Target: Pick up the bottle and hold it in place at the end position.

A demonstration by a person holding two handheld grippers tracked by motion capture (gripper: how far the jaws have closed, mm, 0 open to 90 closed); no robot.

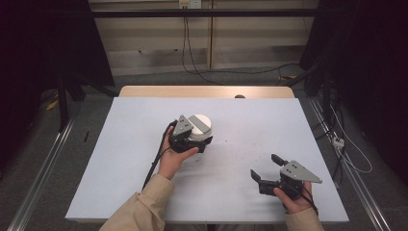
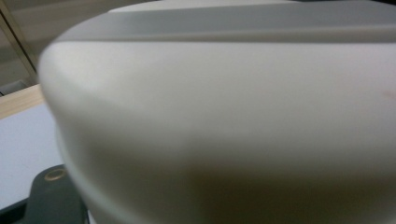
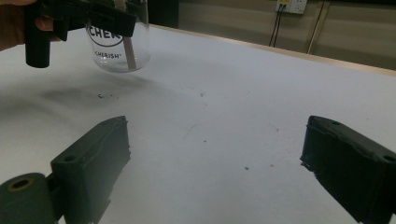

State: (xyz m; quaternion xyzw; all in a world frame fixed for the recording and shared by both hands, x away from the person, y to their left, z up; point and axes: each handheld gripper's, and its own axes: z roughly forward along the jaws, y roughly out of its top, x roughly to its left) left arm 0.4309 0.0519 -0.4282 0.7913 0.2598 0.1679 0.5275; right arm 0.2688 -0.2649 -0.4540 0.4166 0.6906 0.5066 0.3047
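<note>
White-lidded glass jar (image 1: 199,126) grasped by the left gripper (image 1: 188,139); right gripper (image 1: 269,169) fingers spread wide, empty, above the desk (image 1: 120,159)

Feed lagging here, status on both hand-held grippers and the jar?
Left hand-held gripper shut on jar, lid on. Right hand-held gripper open, nothing held, apart from jar. Table between them bare.

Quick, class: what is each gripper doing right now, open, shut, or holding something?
Left gripper: shut on the clear jar with the white lid.
Right gripper: open, holding nothing, jaws spread above the table.
</note>
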